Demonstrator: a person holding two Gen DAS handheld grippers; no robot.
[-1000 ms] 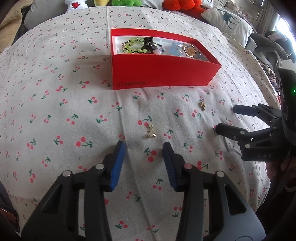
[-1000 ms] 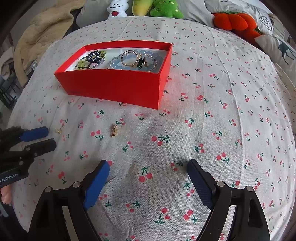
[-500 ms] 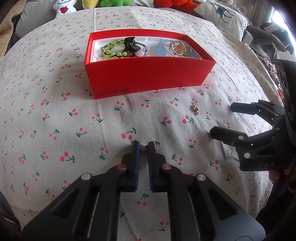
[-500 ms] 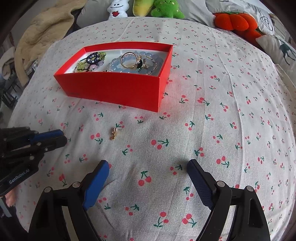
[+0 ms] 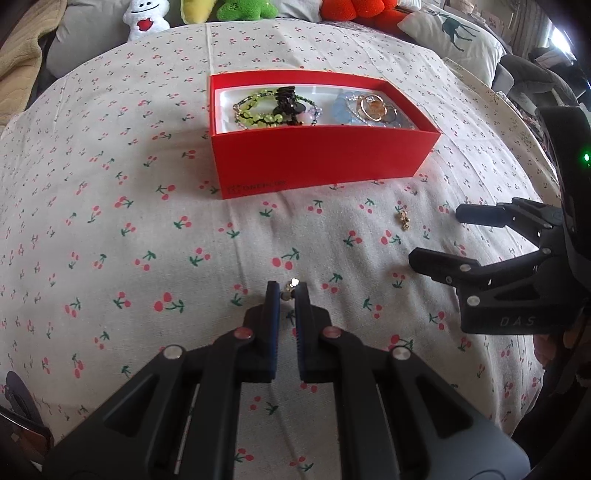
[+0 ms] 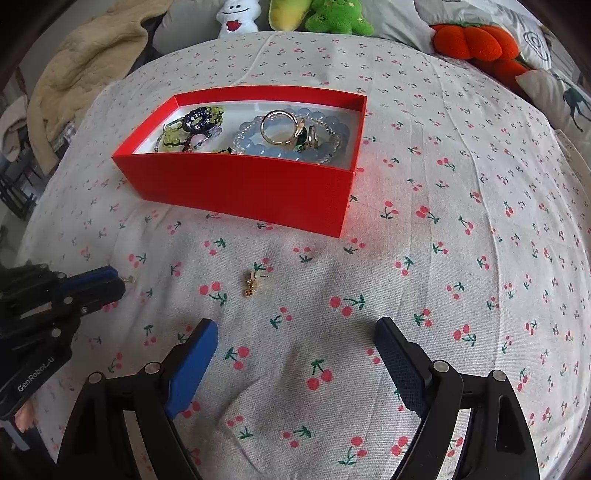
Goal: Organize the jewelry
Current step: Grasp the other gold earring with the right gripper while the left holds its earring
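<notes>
A red box (image 5: 317,162) sits on the cherry-print bedspread and holds green bead bracelets (image 5: 258,110), a blue bead bracelet (image 6: 295,151) and gold rings (image 6: 280,125). My left gripper (image 5: 287,291) is shut on a small gold earring (image 5: 290,288), just above the cloth in front of the box; it also shows in the right wrist view (image 6: 120,282). A second gold earring (image 5: 403,219) lies on the cloth, seen too in the right wrist view (image 6: 253,282). My right gripper (image 6: 295,332) is open and empty, hovering just short of that earring.
Plush toys (image 6: 332,18) and an orange cushion (image 6: 476,42) line the far edge of the bed. A beige blanket (image 6: 81,62) lies at the far left. Pillows (image 5: 454,33) are at the far right.
My left gripper moved forward over the near earring, closed on it, and has lifted slightly. The right gripper stayed open and nearly still.
</notes>
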